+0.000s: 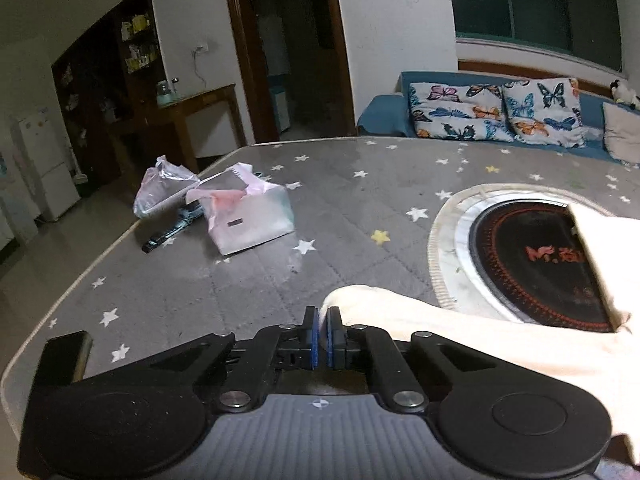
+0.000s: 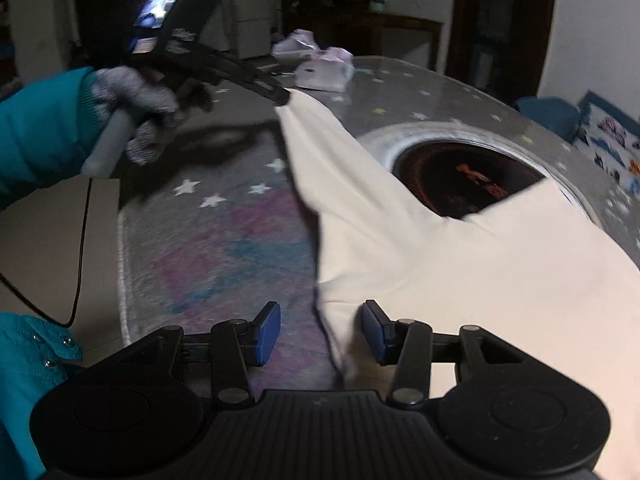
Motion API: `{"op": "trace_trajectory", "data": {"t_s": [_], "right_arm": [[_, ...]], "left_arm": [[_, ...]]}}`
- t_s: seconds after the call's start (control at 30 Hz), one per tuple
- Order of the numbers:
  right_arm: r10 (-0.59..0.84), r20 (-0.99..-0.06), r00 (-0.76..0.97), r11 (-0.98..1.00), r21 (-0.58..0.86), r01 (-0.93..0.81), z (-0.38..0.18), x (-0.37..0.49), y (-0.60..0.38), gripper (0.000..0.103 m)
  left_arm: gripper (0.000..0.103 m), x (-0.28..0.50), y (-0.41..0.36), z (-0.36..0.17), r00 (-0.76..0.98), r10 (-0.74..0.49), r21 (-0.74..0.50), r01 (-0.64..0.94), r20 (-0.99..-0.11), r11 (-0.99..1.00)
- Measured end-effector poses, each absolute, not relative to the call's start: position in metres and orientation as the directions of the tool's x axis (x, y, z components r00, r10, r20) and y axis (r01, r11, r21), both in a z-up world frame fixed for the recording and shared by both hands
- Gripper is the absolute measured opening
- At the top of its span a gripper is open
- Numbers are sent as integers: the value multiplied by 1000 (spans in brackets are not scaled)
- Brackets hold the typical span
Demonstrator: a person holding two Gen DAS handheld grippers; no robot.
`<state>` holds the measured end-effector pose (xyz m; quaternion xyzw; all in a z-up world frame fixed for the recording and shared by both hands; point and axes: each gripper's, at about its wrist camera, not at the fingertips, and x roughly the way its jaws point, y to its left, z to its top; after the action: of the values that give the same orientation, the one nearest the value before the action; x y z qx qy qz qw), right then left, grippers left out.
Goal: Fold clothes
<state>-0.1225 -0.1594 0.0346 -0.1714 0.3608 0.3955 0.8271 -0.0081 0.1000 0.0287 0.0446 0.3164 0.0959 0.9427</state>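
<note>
A grey table cover [image 1: 248, 280] dotted with white stars spreads out ahead of the left gripper [image 1: 322, 338], under dim room light. Far off to its left stands a white fridge [image 1: 44, 160], then a dark wooden side table [image 1: 192, 108] and an open doorway [image 1: 288, 48]. On the cover, ahead and left of the tongs, sit a crumpled plastic bag [image 1: 160, 192] and a white box-shaped bag [image 1: 252, 216]. To the right, a round black hotplate [image 1: 532, 264] is sunk into the table, and beyond it a blue sofa [image 1: 384, 112] carries butterfly cushions [image 1: 500, 108].

The cream garment [image 2: 420, 240] lies ahead and right of the left tongs, draped over the hotplate's near edge. From the right wrist view, the left tongs are pinched together on one corner of it, lifting that corner, held by a gloved hand [image 2: 140, 100] with a teal sleeve [image 2: 40, 120].

The right gripper [image 2: 322, 334] has its blue pads well apart, the garment's near edge lying between them, closer to the right pad, not pressed.

Red writing on the hotplate is too blurred to read.
</note>
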Motion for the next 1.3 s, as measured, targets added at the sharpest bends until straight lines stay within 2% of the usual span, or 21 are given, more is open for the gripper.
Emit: {"op": "trace_trajectory", "data": {"t_s": [0.17, 0.27, 0.47, 0.67, 0.97, 1.17, 1.3], "right_arm": [[555, -728, 403, 604, 19, -797, 36, -131, -157, 46], [562, -725, 399, 601, 27, -799, 38, -135, -159, 46], [589, -671, 451, 637, 41, -770, 64, -145, -180, 45], [492, -673, 552, 771, 44, -635, 72, -149, -231, 43], [360, -694, 623, 893, 63, -446, 58, -155, -277, 25], [337, -739, 584, 875, 16, -485, 43, -160, -271, 23], [332, -716, 614, 883, 6, -470, 51, -164, -275, 23]], "left_arm": [[5, -2, 101, 18, 753, 209, 140, -154, -624, 978], [9, -3, 99, 14, 745, 217, 150, -157, -630, 976], [14, -15, 92, 31, 770, 178, 119, -133, -613, 984], [14, -36, 55, 50, 800, -18, 32, 47, -600, 998], [14, -65, -48, 43, 702, -337, -38, 404, -628, 914], [14, -87, -103, 29, 630, -448, -6, 575, -634, 818], [14, -100, -120, 22, 606, -483, 20, 636, -632, 772]]}}
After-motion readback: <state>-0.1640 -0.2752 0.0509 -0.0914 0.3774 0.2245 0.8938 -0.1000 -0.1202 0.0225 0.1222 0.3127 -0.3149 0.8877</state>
